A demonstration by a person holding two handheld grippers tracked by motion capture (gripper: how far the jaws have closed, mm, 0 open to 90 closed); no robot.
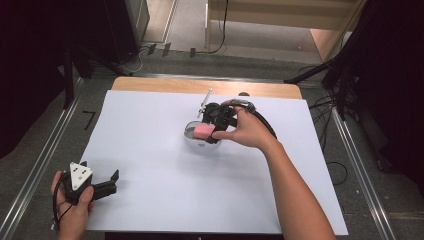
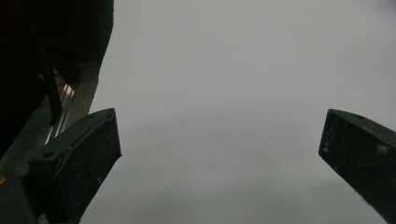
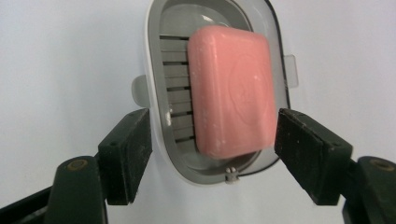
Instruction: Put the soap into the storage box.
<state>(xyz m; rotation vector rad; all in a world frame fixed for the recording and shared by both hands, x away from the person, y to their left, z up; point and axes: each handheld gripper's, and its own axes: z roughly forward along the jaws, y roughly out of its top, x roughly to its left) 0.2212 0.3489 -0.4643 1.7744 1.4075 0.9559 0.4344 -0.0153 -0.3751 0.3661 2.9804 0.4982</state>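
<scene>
- The pink soap (image 3: 232, 91) lay in the grey soap dish (image 3: 156, 93), mid tabletop (image 1: 150, 165).
- The right tool (image 3: 212, 154) was wide, both jaws outside the dish, holding nothing.
- I think it should come in closer, then squeeze gently.
- The left tool (image 2: 219, 154) sat wide and empty, well apart.

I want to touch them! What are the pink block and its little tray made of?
The pink block looks like a bar of soap: matte, waxy, rounded corners, a faint stamped mark. The tray looks like smooth grey-white plastic, slightly glossy, with a slatted floor.
</scene>
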